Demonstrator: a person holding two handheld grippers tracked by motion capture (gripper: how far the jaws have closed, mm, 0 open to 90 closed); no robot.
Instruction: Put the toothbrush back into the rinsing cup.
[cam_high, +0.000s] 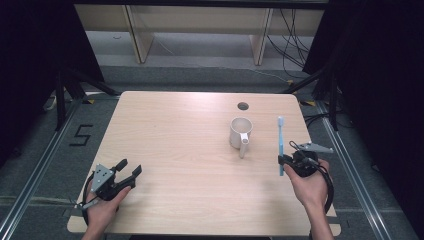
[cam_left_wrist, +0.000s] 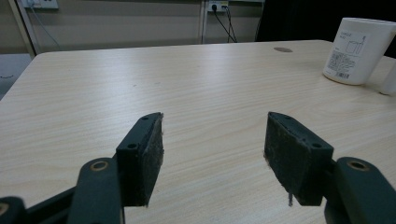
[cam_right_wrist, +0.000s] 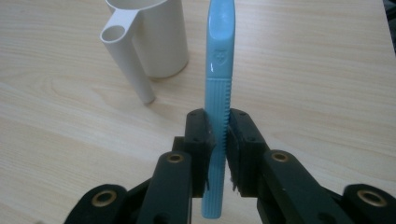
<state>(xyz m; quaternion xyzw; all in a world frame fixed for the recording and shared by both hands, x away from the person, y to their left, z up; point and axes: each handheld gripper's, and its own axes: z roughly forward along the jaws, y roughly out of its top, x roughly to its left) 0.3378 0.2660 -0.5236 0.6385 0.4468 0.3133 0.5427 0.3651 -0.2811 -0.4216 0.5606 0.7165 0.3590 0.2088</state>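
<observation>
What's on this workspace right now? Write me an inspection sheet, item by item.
Surface: pale wood table with a round hole near its far edge.
Job's things: blue toothbrush, clamped by its handle, head pointing away from the person; white mug upright, its straight handle toward the person, apart from the toothbrush.
Clutter: nothing seen.
Grippers: right gripper shut on the toothbrush; left gripper open, nothing between the pads, held low over the table's near left part.
Cables: black cables on the floor beyond the table.
Surroundings: grey floor, a marked 5 at left, black curtains at the sides.
</observation>
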